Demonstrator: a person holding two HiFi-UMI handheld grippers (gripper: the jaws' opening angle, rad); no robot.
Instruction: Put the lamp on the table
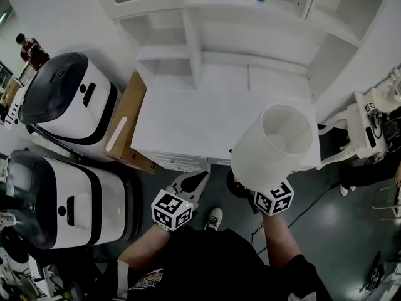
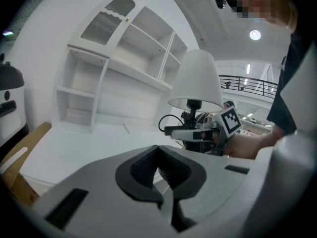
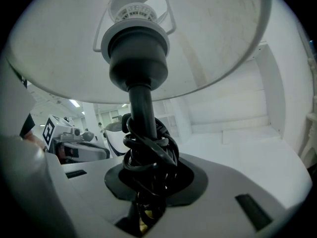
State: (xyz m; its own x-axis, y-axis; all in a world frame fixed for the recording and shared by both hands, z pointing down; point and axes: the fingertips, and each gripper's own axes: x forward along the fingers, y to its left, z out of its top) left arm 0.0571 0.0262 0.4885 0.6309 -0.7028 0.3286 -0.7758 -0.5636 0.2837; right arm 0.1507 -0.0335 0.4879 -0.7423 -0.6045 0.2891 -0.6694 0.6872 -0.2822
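Note:
The lamp has a white shade (image 1: 276, 143) and a dark stem (image 3: 141, 108) with its black cable (image 3: 148, 150) coiled round it. My right gripper (image 3: 148, 182) is shut on the stem and the coil. It holds the lamp upright in the air, off the front right corner of the white table (image 1: 188, 124). Only the right gripper's marker cube (image 1: 274, 197) shows under the shade in the head view. My left gripper (image 1: 193, 184) hangs shut and empty in front of the table's near edge, left of the lamp (image 2: 197, 78).
A white shelf unit (image 1: 238, 30) stands on the back of the table. A cardboard box (image 1: 128, 121) leans at its left side, beside two large white and black machines (image 1: 69, 99) (image 1: 62, 199). White equipment (image 1: 366, 121) stands at the right. My shoe (image 1: 214, 218) is below.

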